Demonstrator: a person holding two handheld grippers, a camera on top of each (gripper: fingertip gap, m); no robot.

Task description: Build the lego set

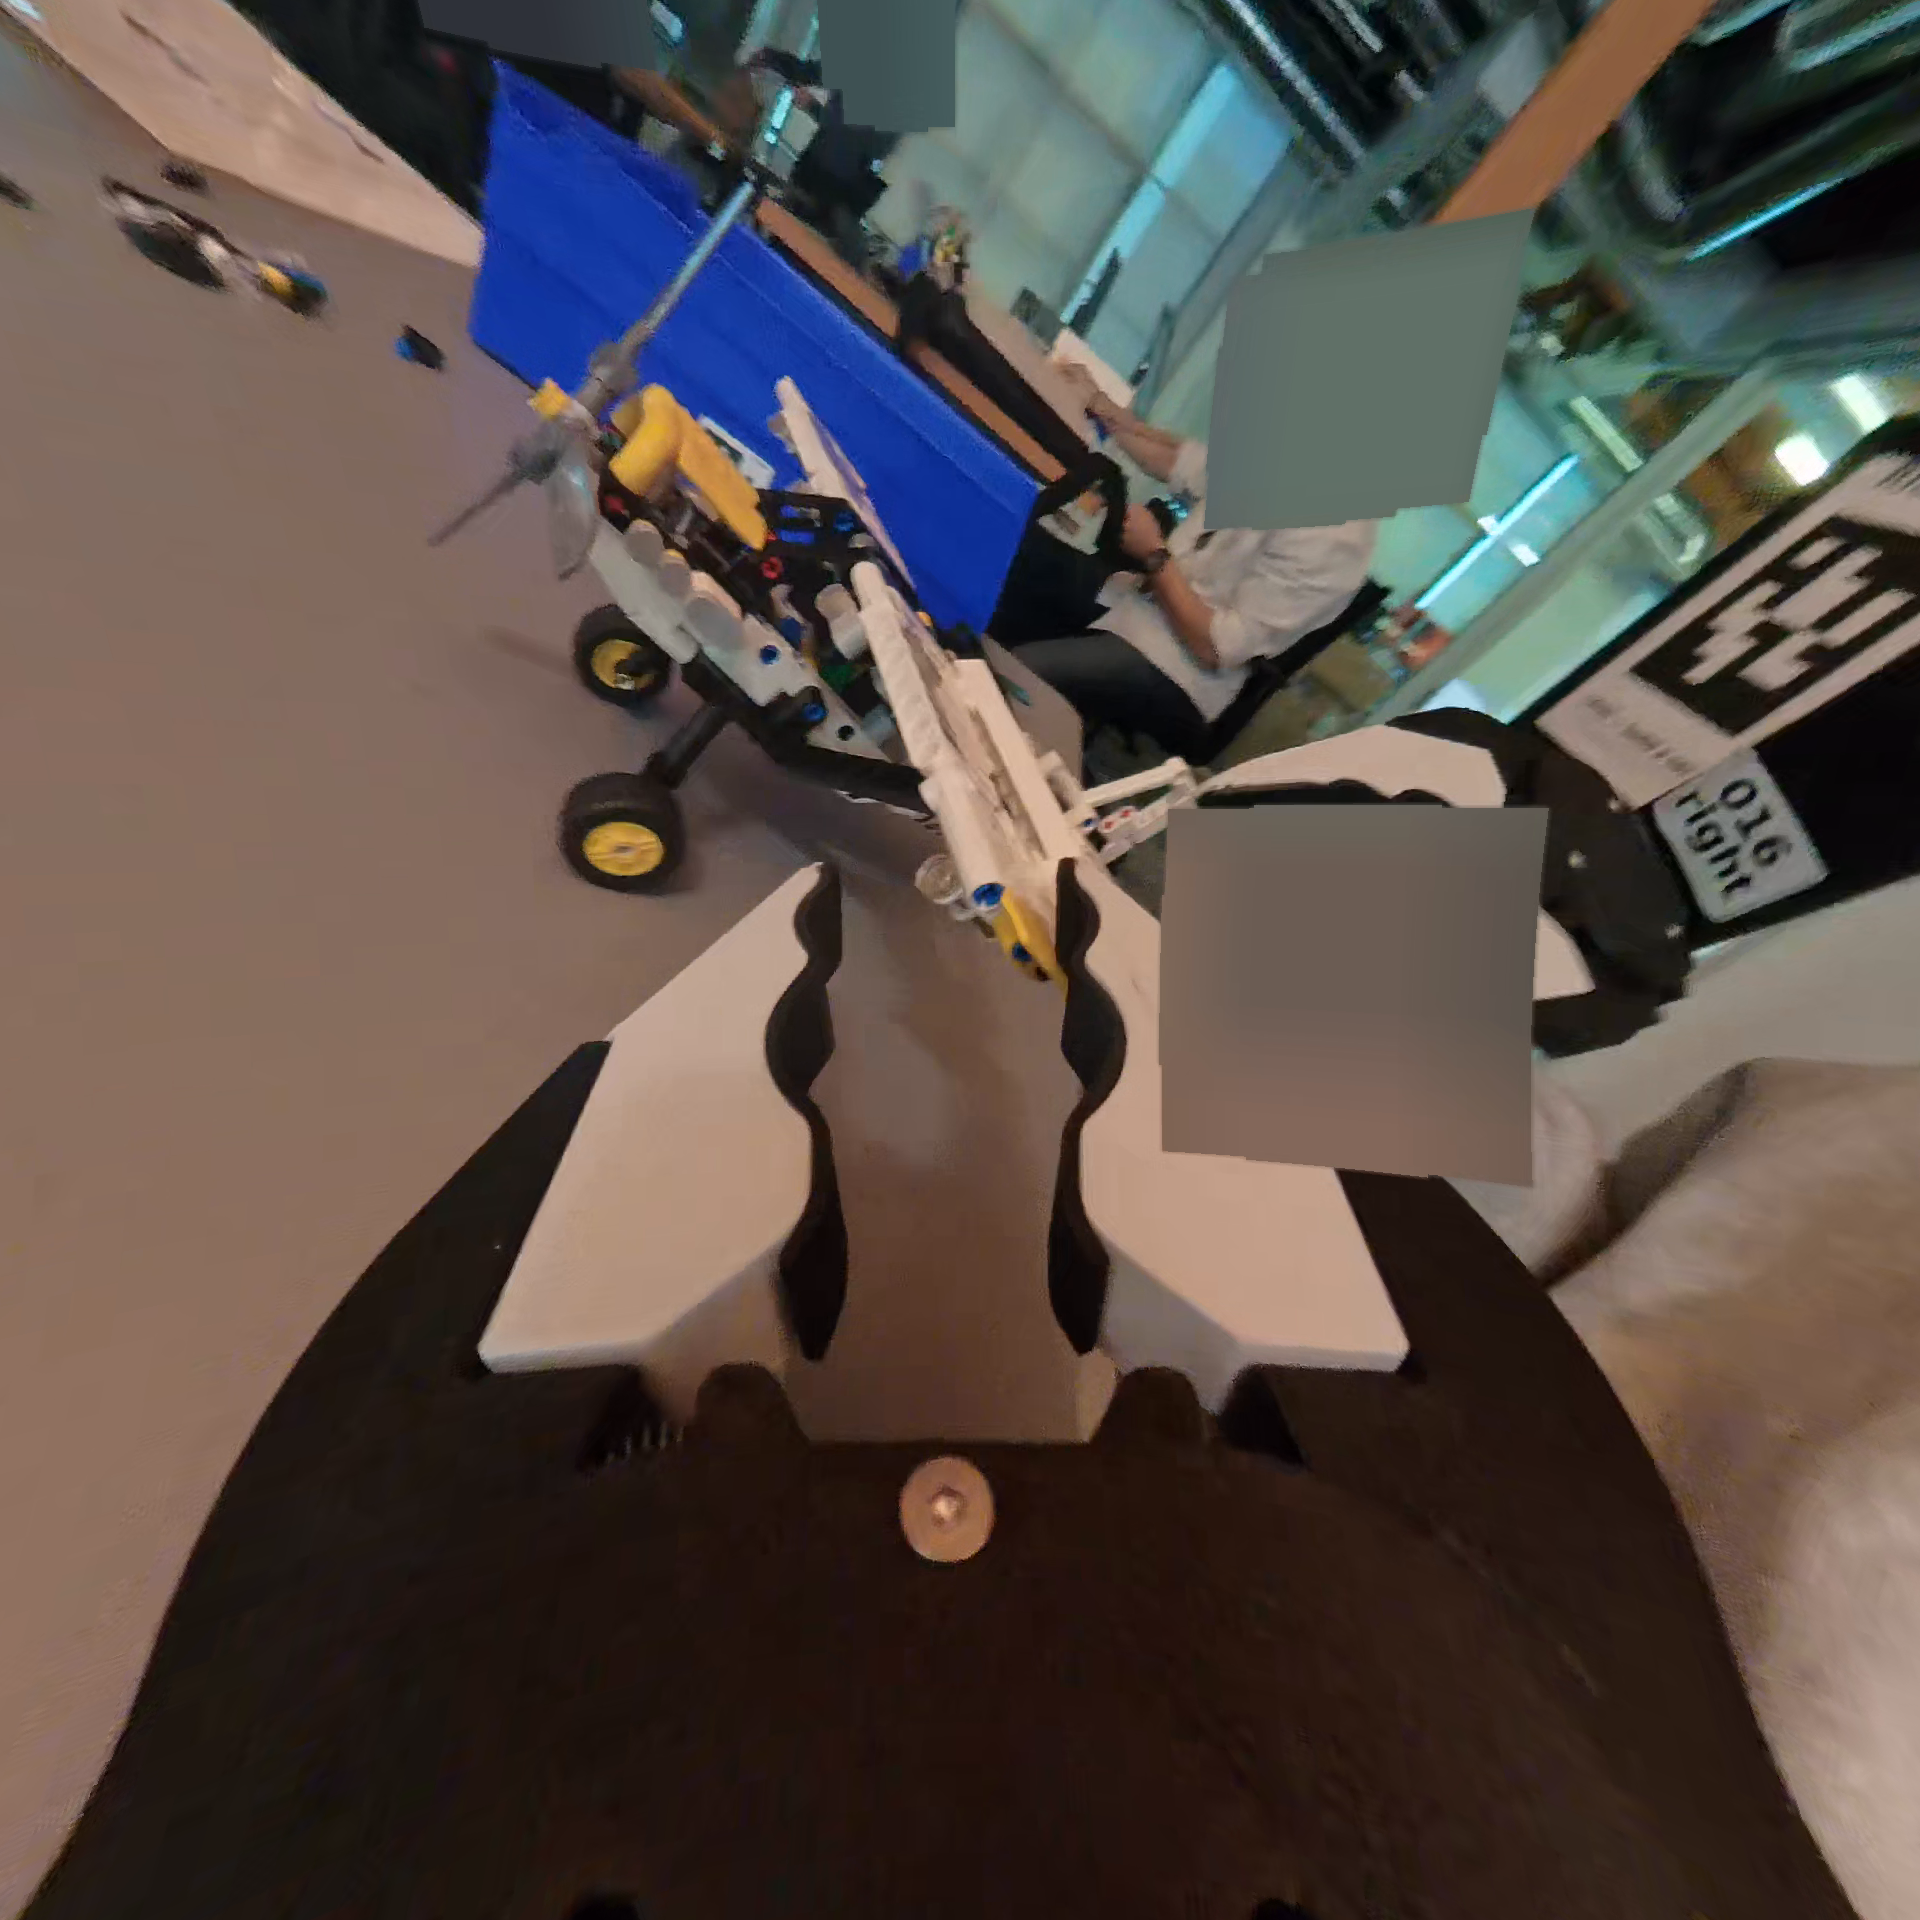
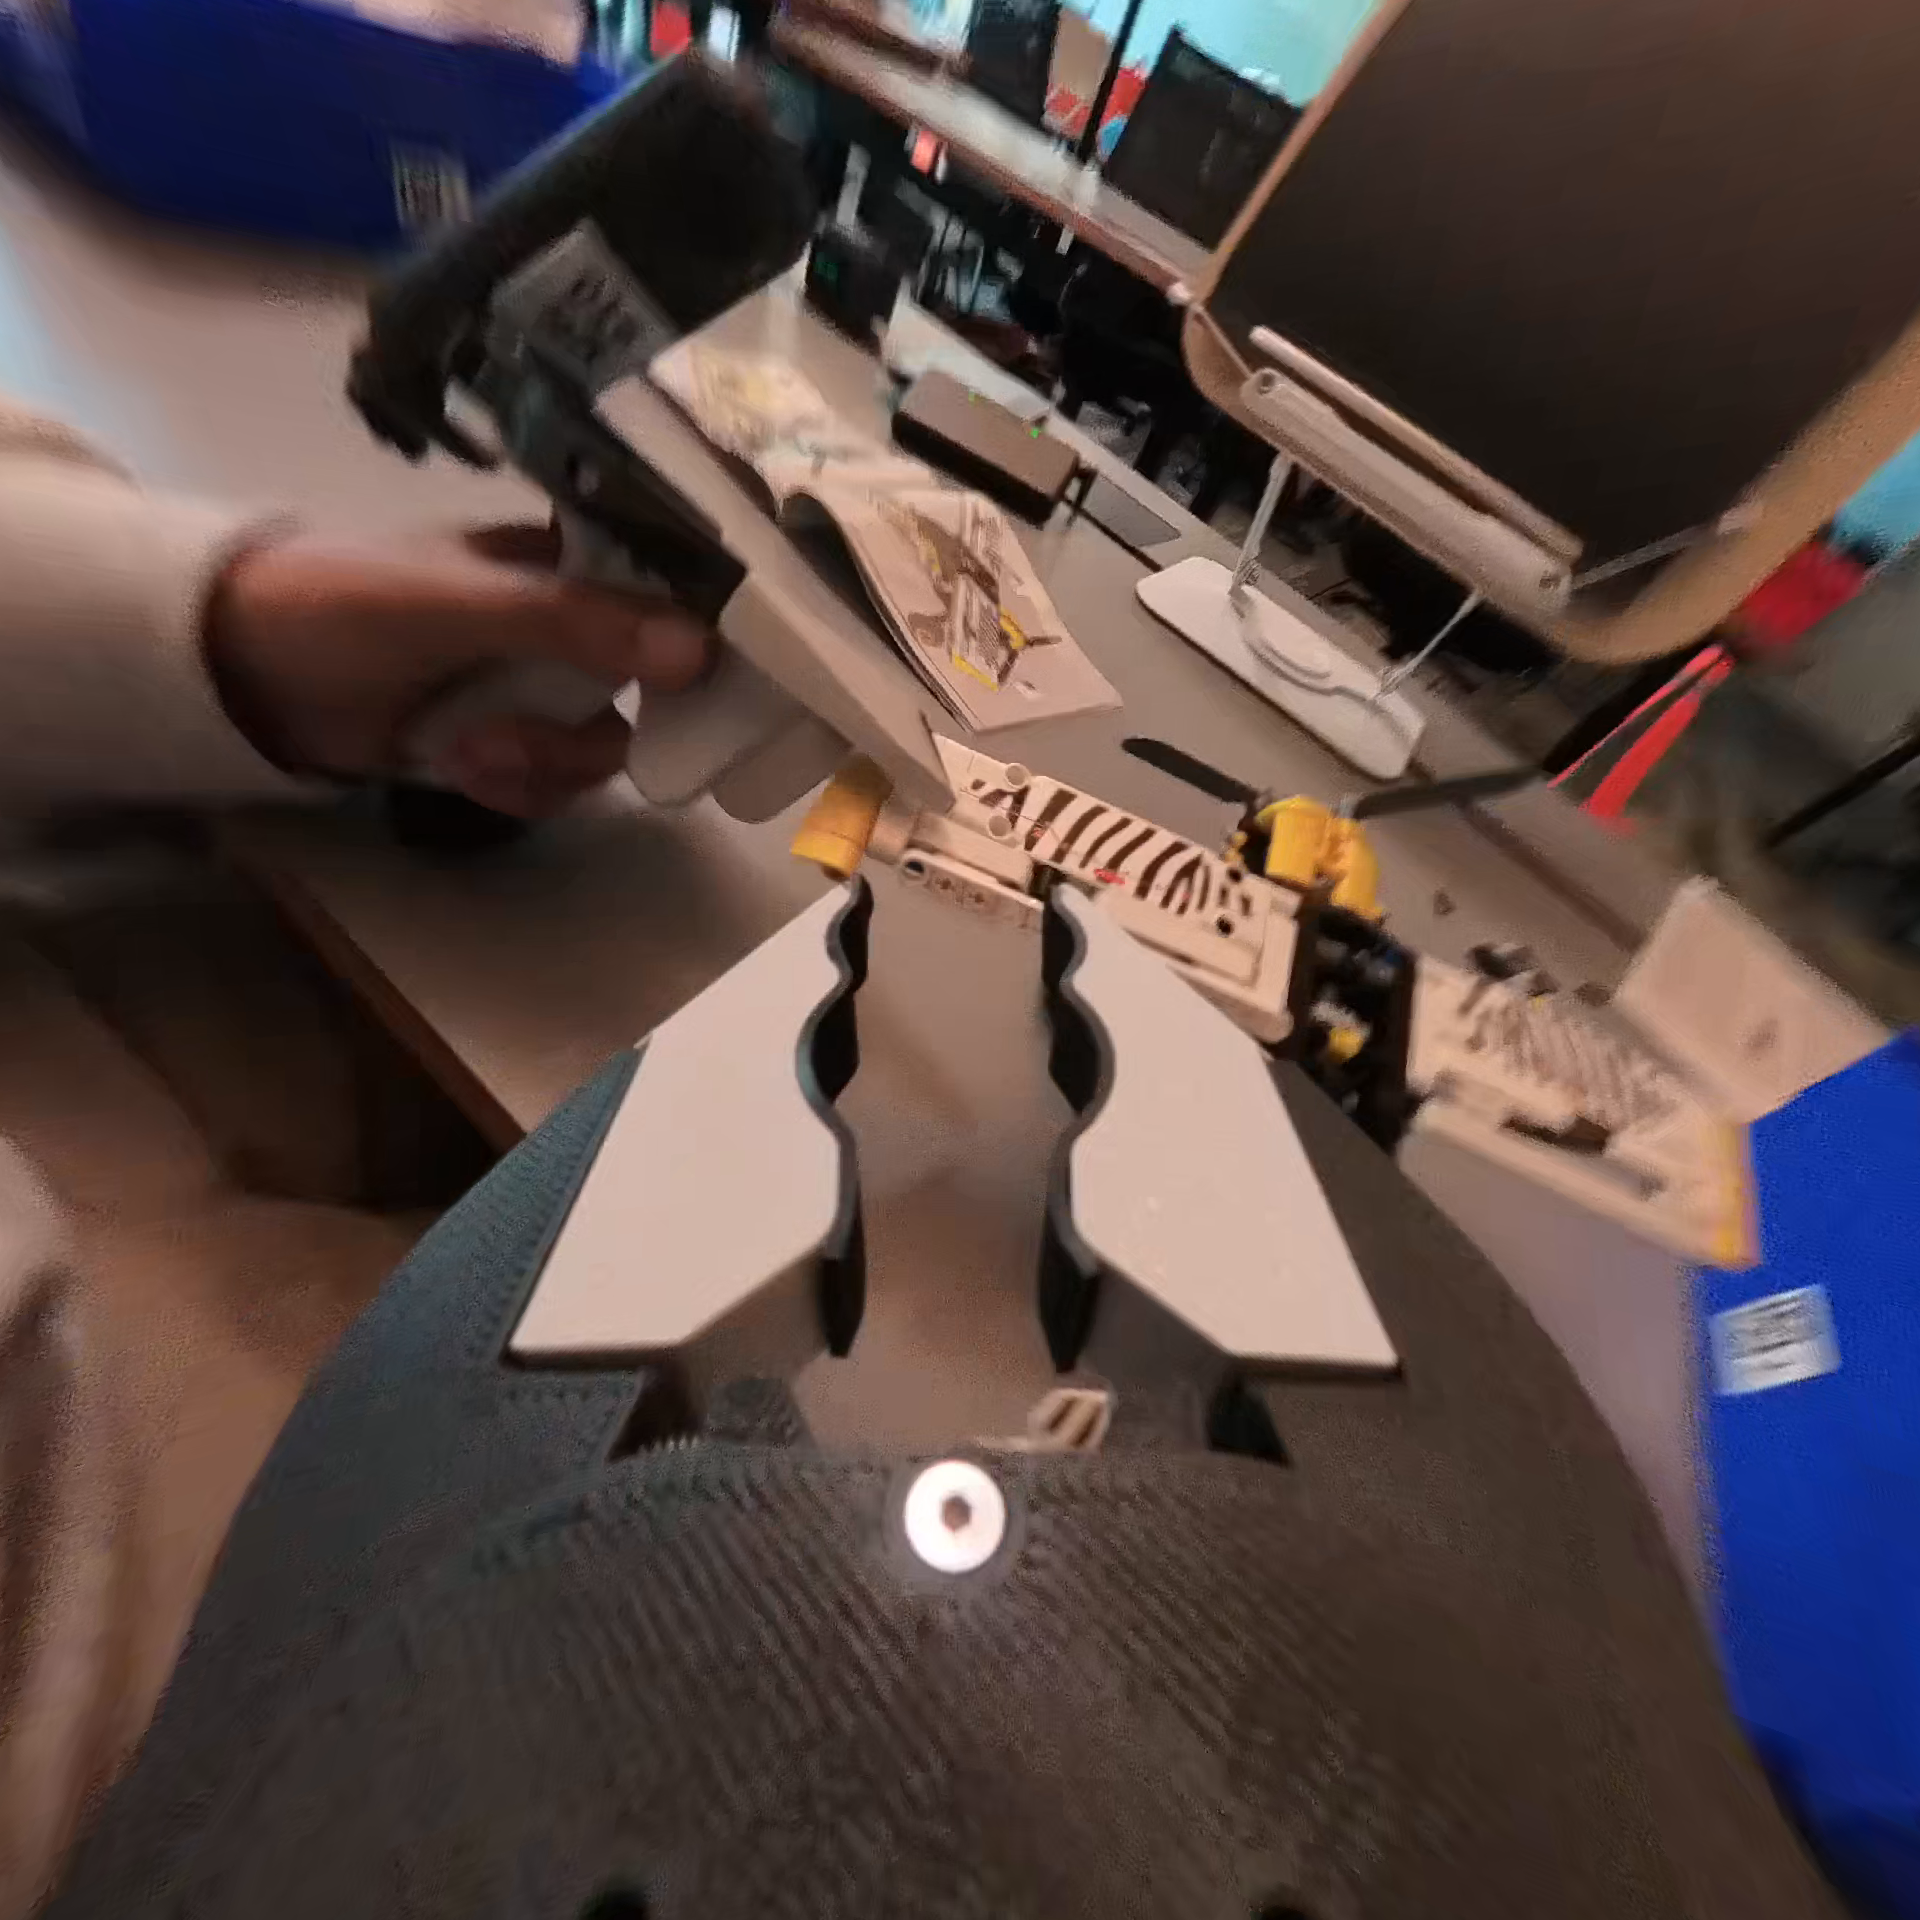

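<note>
A lego plane (image 1: 769,613) stands on the grey table (image 1: 260,831). It has a white body, yellow wheels and a grey propeller. My left gripper (image 1: 945,904) is open, and the wing's yellow tip (image 1: 1023,935) lies between its fingertips against the right pad. In the right wrist view the black-striped white wing (image 2: 1101,852) lies just beyond my right gripper (image 2: 956,904), which is open with the wing's near edge at its tips. The hand-held left gripper (image 2: 831,769) there sits over the yellow wing tip (image 2: 842,821). The right gripper (image 1: 1351,758) shows at the wing's rear beam (image 1: 1132,800).
A blue bin (image 1: 727,312) stands behind the plane, with loose parts (image 1: 208,249) far left. An open instruction booklet (image 2: 935,561), a monitor on a stand (image 2: 1558,260), more loose parts on white paper (image 2: 1538,1049) and another blue bin (image 2: 1818,1455) surround it. The table's edge (image 2: 395,987) runs at the left. The lego plane (image 1: 769,613) is about 9 cm from my left fingertips.
</note>
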